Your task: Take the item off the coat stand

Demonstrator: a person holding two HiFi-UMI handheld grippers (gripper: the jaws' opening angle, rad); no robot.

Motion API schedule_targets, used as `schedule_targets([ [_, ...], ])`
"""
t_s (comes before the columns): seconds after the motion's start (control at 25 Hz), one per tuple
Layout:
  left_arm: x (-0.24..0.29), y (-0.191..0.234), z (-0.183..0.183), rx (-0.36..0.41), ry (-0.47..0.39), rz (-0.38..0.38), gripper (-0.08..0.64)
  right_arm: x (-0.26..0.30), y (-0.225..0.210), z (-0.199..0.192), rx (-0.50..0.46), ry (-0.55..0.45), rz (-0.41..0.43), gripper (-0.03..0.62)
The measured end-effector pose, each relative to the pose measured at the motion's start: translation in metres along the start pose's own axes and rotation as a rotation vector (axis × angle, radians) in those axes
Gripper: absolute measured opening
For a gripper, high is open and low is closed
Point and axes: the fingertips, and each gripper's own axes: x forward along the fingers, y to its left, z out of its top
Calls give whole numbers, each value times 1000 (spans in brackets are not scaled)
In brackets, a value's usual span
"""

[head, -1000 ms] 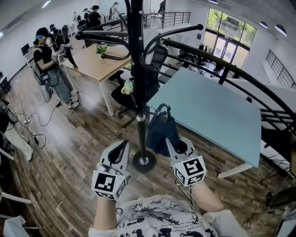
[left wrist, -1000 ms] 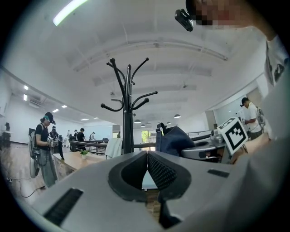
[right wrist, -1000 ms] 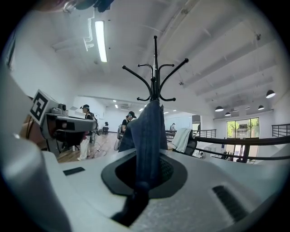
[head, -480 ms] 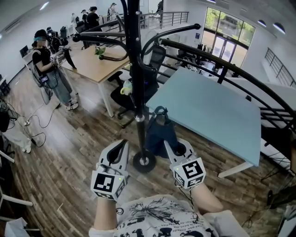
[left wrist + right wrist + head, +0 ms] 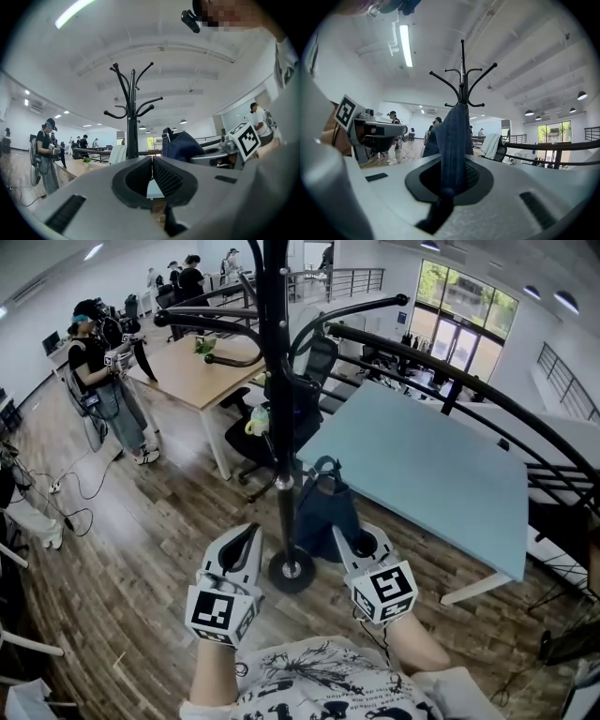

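Note:
A black coat stand [image 5: 277,381] rises in front of me from its round base [image 5: 291,569]. A dark blue bag [image 5: 323,507] hangs just right of the pole. My right gripper [image 5: 345,536] is shut on the bag's blue strap [image 5: 454,140], which runs up between the jaws in the right gripper view, with the stand's hooks [image 5: 461,79] behind it. Whether the bag still hangs on a hook I cannot tell. My left gripper [image 5: 251,532] is left of the pole, shut and empty [image 5: 152,171]. In the left gripper view the bag [image 5: 180,144] lies to the right of the stand [image 5: 132,112].
A pale blue table [image 5: 422,465] stands right of the stand, a wooden desk [image 5: 202,371] and an office chair [image 5: 281,423] behind it. Black railings [image 5: 450,381] cross the right side. A person [image 5: 108,381] stands at the far left on the wood floor.

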Motion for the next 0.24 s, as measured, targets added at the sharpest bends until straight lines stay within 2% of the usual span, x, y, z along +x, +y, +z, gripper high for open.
schedule_targets([
  [0.24,-5,-2,2,2,-5,5,5,-3,2,2,-1,-4,3,12],
])
